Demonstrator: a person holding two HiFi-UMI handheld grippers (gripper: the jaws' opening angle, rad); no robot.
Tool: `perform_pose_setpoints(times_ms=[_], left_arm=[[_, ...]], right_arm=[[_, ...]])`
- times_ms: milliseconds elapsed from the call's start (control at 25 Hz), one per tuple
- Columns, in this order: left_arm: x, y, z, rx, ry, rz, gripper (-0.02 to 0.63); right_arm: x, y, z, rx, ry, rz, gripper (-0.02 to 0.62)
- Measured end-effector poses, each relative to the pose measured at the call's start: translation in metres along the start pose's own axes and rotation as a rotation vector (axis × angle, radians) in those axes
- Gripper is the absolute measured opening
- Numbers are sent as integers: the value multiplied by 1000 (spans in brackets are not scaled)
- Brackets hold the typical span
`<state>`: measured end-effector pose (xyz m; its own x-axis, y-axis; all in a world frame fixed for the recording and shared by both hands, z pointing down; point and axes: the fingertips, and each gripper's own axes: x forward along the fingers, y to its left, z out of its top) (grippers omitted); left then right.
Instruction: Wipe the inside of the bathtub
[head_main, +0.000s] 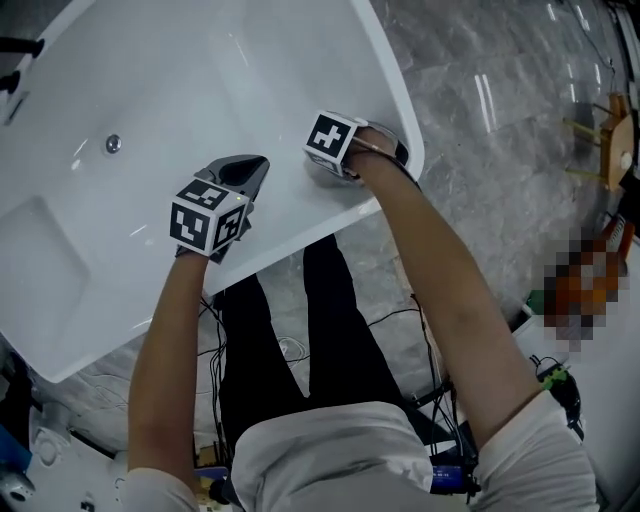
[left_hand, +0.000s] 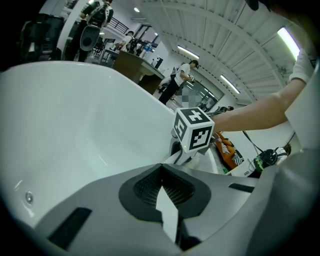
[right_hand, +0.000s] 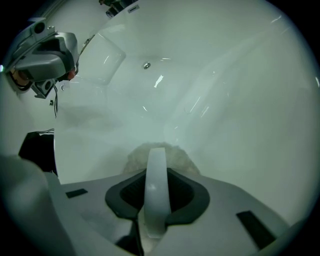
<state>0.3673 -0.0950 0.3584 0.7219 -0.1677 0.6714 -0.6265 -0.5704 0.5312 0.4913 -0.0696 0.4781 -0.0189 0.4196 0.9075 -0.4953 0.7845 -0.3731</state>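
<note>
The white bathtub (head_main: 60, 250) fills the upper left of the head view, its drain (head_main: 113, 143) on the floor at the left. My right gripper (head_main: 332, 166) is inside the tub's near end, close under the rim. It is shut on a pale, fuzzy wiping cloth (right_hand: 172, 155) that presses against the tub's inner wall (right_hand: 235, 100). My left gripper (head_main: 252, 168) hovers over the tub's near wall, left of the right one, jaws shut with nothing in them. In the left gripper view the left gripper (left_hand: 161, 169) points at the right gripper's marker cube (left_hand: 195, 130).
Grey marble floor (head_main: 500, 90) lies right of the tub. Cables (head_main: 290, 345) trail round the person's legs. A wooden stool (head_main: 612, 140) stands at the far right. People stand at a counter (left_hand: 132, 67) beyond the tub.
</note>
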Motion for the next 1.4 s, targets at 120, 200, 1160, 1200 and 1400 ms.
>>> perform_pose_setpoints(times_ms=[120,200,1160,1200,1400], left_arm=[[-7,-14,14,-3,-6,0,9],[-12,-22,25,-4,-11,4,11],[-82,-118,60,-145,-117,187,9],[-86,-122,59,-152,-126,199,9],[-115,-146,58,-167,-191,250,10]], right_arm=[[-20,4,-15,8,7,24,92],[-37,7,-24,5,6,33,92],[-160,41,-109,199,-653,69,92],[-166,47,-111,210,-695,83,92],[-213,87,-103,187,-922,145,92]])
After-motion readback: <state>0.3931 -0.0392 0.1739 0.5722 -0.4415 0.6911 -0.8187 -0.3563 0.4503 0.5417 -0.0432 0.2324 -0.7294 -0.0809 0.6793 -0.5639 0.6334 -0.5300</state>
